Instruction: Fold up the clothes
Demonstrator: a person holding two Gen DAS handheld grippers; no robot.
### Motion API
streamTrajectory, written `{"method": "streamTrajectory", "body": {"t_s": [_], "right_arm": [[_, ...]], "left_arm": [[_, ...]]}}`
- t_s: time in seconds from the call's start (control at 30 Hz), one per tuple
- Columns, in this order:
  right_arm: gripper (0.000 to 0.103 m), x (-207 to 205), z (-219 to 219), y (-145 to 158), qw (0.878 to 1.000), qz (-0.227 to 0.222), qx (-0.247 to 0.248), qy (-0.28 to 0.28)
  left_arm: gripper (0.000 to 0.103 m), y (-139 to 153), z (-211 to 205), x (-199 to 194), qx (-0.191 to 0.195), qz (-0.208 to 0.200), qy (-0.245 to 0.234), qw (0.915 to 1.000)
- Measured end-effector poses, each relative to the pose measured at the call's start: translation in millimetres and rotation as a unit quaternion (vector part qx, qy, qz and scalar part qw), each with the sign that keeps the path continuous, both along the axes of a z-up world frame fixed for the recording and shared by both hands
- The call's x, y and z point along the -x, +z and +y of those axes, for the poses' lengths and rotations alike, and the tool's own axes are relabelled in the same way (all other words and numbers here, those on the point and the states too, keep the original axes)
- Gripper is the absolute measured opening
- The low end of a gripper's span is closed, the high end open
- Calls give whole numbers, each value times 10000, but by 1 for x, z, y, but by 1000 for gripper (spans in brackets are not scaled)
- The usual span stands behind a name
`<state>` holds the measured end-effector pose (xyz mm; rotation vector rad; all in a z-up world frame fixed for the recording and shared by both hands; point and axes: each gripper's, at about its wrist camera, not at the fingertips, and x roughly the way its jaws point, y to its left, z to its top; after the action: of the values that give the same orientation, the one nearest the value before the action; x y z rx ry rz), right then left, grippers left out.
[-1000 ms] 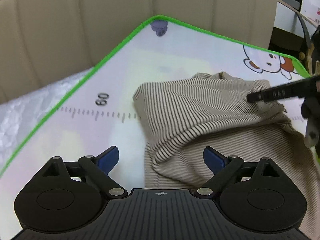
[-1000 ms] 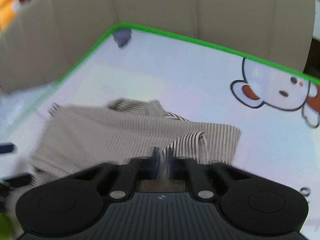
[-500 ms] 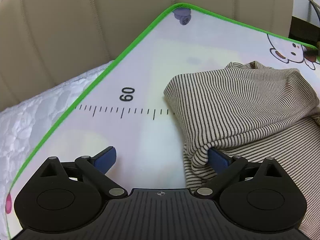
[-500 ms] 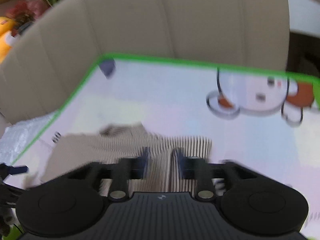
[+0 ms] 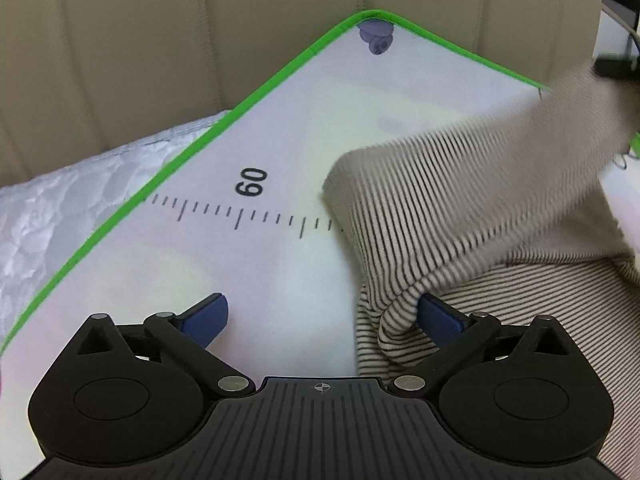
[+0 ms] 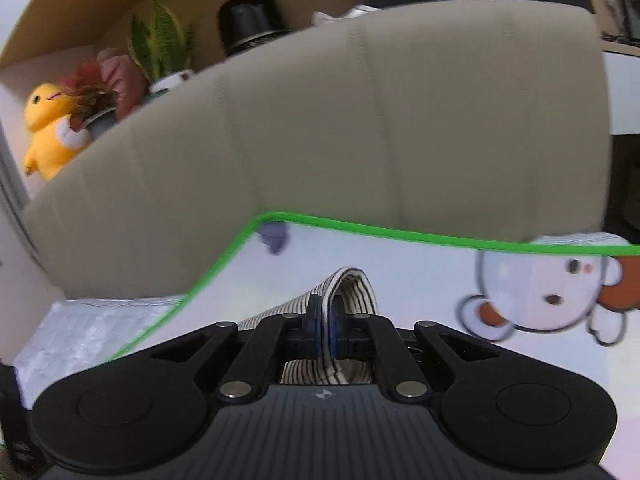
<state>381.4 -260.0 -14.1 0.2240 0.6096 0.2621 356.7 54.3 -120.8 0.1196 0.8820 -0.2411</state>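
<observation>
Beige black-striped knit garment (image 5: pixel 460 216): on green-edged play mat (image 5: pixel 248 264), unfolded, fold just begun. Right gripper (image 6: pixel 325 322): clenched on lifted fabric edge. Left gripper (image 5: pixel 320 316): spread wide, opening, ungrasped.

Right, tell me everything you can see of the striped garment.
The striped garment is a soft ribbed knit, beige with thin dark stripes. It lies bunched on the green-edged play mat, its left edge covering the end of the printed ruler scale. The right gripper is shut on a fold of it and holds that part up off the mat, blurred in the left wrist view. The left gripper is wide and opening, one blue pad against a lower fold, nothing pinched.
</observation>
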Motion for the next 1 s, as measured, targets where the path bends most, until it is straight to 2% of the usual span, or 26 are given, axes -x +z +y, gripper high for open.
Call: {"method": "streamTrajectory", "body": {"t_s": [0.1,0.2,0.3,0.4,0.47,0.5,0.57,0.6,0.63,0.67,0.7,0.73,0.8,0.83,0.87,0.9,1.0], "right_arm": [[4,7,-4,-44,9969,569,538,-82],[5,16,0,-94,9868,1105,1187,-15],[9,24,7,-96,9842,911,1508,169],[18,23,-1,-82,9889,850,1215,52],[30,24,-8,-74,9917,878,934,8],[34,27,-11,-73,9922,965,789,52],[49,41,-14,-78,9904,1201,652,198],[50,48,-12,-85,9878,1350,715,285],[50,56,-10,-92,9849,1499,779,372],[49,63,-9,-99,9816,1647,846,461],[48,69,-7,-108,9770,1781,1011,599],[44,78,-3,-110,9762,1659,1192,726],[28,89,5,-107,9712,1545,1461,1076],[17,91,4,-103,9708,1621,1381,1104],[13,92,1,-101,9698,1731,1291,1137],[12,97,-1,-99,9686,1778,1278,1177],[11,113,-9,-96,9652,1860,1323,1276]], "left_arm": [[103,4,-5,1,-100,-155,-95,9998],[103,3,-12,7,-603,-459,-290,9967],[103,-1,-14,12,-787,-446,-384,9952],[103,0,-10,18,-809,-370,-372,9953],[103,2,-5,23,-618,-157,-325,9974],[103,3,0,26,-376,61,-327,9987],[103,4,9,33,157,522,-349,9979],[102,3,12,37,376,741,-361,9959],[100,0,14,42,452,920,-367,9941],[94,-4,15,47,529,1099,-373,9918],[81,-7,15,51,543,1229,-386,9902],[76,-10,13,56,413,1245,-418,9905],[61,-13,8,65,166,1260,-497,9906],[53,-12,6,68,119,1255,-571,9904],[40,-11,5,72,161,1338,-607,9890],[37,-10,4,77,205,1442,-596,9875],[33,-11,0,96,136,1626,-730,9839]]}}
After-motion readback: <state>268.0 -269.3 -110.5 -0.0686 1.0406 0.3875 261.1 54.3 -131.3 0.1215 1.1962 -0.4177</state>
